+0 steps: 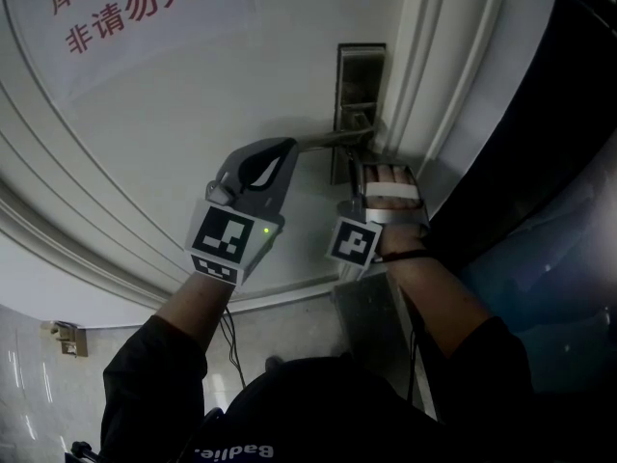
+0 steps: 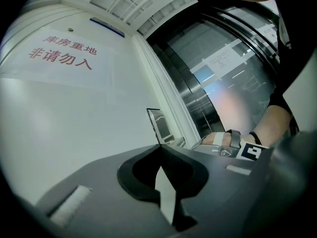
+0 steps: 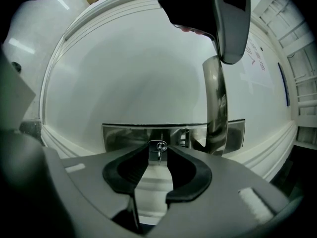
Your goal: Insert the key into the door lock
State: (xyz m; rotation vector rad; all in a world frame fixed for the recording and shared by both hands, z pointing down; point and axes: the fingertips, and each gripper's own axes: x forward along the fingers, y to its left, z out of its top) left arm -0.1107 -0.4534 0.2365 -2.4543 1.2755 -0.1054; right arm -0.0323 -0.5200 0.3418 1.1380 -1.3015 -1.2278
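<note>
1. the right gripper [image 3: 159,158] points straight at the lock plate [image 3: 124,135]. its jaws are spread apart and neither pad is pressing on anything.
2. the key [image 3: 158,148] is sitting in the keyhole on that plate, right in the gap between the right jaw tips. it looks free of both pads, so it's in the lock and not in a grip.
3. the door handle [image 3: 216,108] comes off the same plate just beside the key, a shiny metal lever.
4. the left gripper [image 1: 287,149] is out at the free end of that lever. in its own view the jaw tips meet with nothing showing between them, so closed. can't tell if it's pinching the lever's end or only touching it.
5. head view: both grippers are side by side at the door [image 1: 193,143], left one on the lever, right one close to the door edge with a hand [image 1: 390,176] wrapped round it.
6. the door is white with moulded panel lines, and a sign [image 1: 125,13] with red characters is stuck on it up and to the left of the lock.
</note>
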